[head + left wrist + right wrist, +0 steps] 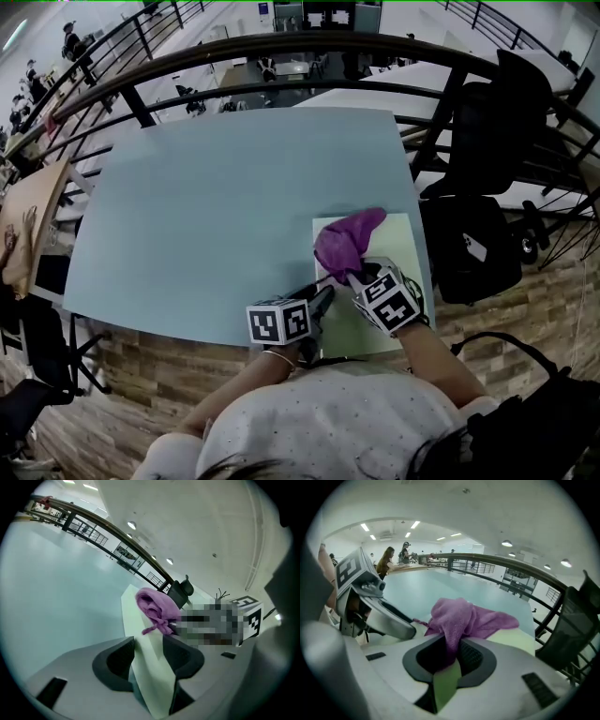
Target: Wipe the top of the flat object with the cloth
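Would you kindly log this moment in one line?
right claw: shut on purple cloth | cloth: on green board | left claw: open at board edge

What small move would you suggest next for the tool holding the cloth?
Probably drag the right tool sideways so its clamped cloth sweeps the bare right half of the green board; the cloth covers only the far left part, while the left tool sits open at the near edge.

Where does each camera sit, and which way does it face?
Head view: on the person's head, steeply down at the table; forearms, left gripper, right gripper show.
Left gripper view: on that gripper, along its open jaws, across the pale green board.
Right gripper view: on that gripper, along jaws shut on the purple cloth.
All share cloth and board.
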Action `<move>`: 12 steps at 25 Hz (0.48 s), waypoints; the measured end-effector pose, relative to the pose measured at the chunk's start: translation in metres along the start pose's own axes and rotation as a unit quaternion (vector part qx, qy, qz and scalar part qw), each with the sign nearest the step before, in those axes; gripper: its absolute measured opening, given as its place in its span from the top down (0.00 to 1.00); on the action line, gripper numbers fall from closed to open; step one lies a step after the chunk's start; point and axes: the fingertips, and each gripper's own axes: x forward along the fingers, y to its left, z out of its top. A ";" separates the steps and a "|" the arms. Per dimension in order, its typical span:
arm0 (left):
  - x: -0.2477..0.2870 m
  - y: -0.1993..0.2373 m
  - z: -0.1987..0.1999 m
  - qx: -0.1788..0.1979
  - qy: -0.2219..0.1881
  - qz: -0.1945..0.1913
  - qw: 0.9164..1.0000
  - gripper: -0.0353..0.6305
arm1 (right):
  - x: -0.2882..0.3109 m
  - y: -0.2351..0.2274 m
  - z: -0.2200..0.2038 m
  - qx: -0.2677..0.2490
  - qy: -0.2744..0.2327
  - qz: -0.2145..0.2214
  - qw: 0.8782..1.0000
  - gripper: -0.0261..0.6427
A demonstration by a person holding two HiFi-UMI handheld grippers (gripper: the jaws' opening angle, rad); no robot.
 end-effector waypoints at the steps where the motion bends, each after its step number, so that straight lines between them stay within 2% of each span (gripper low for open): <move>1: 0.000 0.000 0.000 -0.001 -0.001 0.000 1.000 0.66 | -0.005 -0.010 -0.005 0.005 0.000 -0.014 1.000 0.87; 8: -0.002 0.001 -0.001 -0.013 -0.008 -0.008 1.000 0.66 | -0.047 -0.086 -0.067 0.085 0.025 -0.117 0.989 0.87; 12: -0.001 0.001 0.000 -0.015 -0.009 -0.010 1.000 0.66 | -0.063 -0.106 -0.082 0.099 0.030 -0.158 0.982 0.87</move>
